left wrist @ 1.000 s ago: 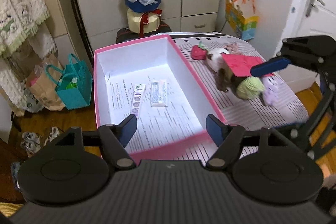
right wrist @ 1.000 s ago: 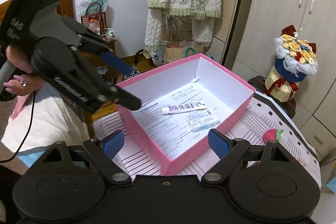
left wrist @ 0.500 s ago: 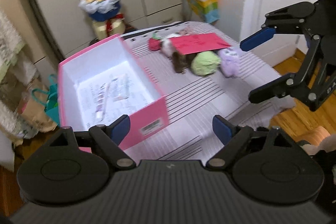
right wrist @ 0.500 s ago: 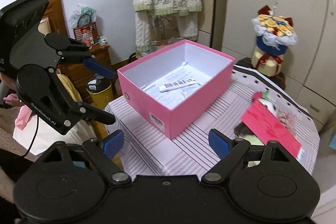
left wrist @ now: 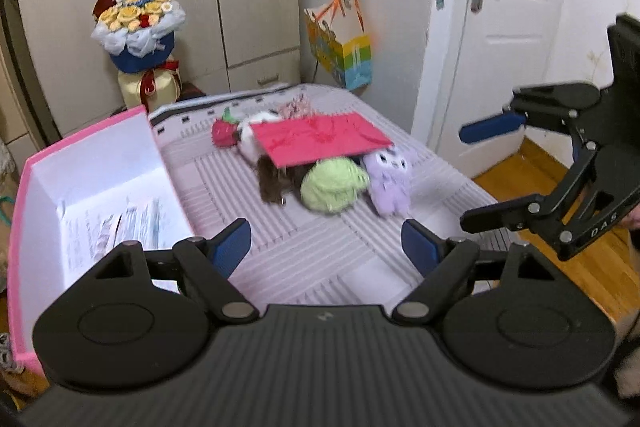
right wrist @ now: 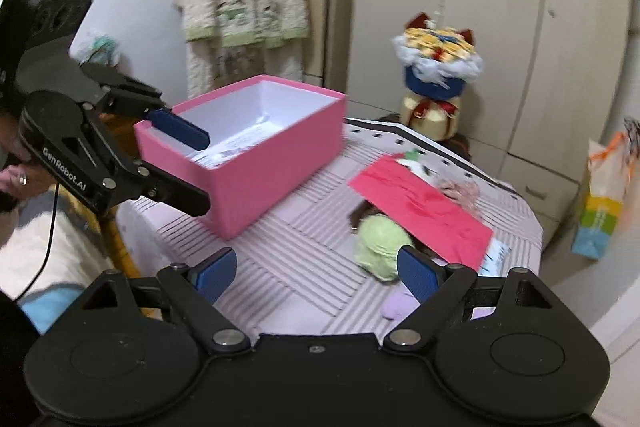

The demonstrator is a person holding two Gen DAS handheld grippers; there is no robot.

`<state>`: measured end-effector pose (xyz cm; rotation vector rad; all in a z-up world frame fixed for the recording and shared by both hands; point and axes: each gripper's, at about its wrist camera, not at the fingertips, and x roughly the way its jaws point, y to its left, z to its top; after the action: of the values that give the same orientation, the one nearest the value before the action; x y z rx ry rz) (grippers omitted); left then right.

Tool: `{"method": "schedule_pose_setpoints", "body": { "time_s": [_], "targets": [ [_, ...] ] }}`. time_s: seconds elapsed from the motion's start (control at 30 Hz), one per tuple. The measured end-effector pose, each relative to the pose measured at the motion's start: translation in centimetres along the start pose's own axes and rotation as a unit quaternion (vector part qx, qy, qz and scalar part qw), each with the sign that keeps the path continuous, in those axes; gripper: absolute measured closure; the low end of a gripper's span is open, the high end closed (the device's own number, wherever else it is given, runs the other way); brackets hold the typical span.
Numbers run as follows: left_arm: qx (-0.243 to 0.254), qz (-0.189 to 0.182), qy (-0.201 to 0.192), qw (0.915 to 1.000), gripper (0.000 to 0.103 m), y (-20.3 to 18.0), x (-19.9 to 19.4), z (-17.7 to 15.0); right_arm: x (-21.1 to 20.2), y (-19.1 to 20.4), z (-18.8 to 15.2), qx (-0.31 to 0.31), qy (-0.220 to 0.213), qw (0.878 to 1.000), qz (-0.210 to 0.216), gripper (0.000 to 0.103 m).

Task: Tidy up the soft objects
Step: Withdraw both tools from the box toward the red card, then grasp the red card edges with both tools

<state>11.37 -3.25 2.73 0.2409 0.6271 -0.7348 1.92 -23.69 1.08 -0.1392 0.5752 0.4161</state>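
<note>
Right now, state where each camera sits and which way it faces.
Left wrist: rides the open left gripper, facing across the table at the plush toys under a red card; right gripper at right.
Right wrist: rides the open right gripper, facing the pink box; left gripper and a hand at left.
Shared: box, card, green plush, flower bouquet.

Fuzzy plush green toy (left wrist: 334, 183); matt cardboard pink box (right wrist: 256, 163); ribbed cloth table cover (left wrist: 320, 247).
</note>
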Motion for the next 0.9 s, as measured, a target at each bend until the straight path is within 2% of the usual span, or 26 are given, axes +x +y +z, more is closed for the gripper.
{"method": "schedule_pose_setpoints", "body": {
  "time_s": [0.07, 0.2, 0.23, 0.37, 0.5, 0.57, 0.73, 0.9],
  "targets": [
    [-0.004, 0.002, -0.011, 0.9999, 0.026, 0.2, 1.5, 0.6, 0.7, -1.6, -0.6, 0.017, -0.021, 1.0, -0.014, 0.013],
    [-0.034, 0.005, -0.03, 0.999, 0.029, 0.8, 4.6, 1.7, 2.9, -3.5, -0.9, 0.008, -0.062, 0.994, -0.091, 0.013],
    [-0.044, 0.007, -0.035, 0.9984, 0.032, 0.8, 5.4, 2.0, 3.5, -3.9, -0.9, 0.009, -0.069, 0.993, -0.098, 0.013],
    [-0.063, 0.028, -0.055, 0.9961, 0.034, 0.8, 8.4, 3.1, 5.8, -6.6, -1.0, 0.057, -0.068, 0.992, -0.09, 0.013],
    [-0.057, 0.097, -0.065, 0.9915, 0.034, 0.6, 11.4, 3.8, 7.9, -8.5, -1.5, 0.097, -0.066, 0.989, -0.089, 0.013],
    [-0.062, 0.117, -0.065, 0.989, 0.034, 1.0, 12.7, 4.0, 8.7, -9.5, -2.0, 0.122, -0.06, 0.987, -0.082, 0.013],
    [-0.105, 0.093, -0.052, 0.9887, 0.034, 2.6, 15.2, 4.3, 10.7, -11.6, -3.0, 0.17, -0.049, 0.982, -0.072, 0.013],
    [-0.146, 0.09, -0.047, 0.9841, 0.034, 3.5, 16.5, 3.9, 12.6, -13.3, -3.4, 0.207, -0.041, 0.976, -0.056, 0.013]
  ]
}}
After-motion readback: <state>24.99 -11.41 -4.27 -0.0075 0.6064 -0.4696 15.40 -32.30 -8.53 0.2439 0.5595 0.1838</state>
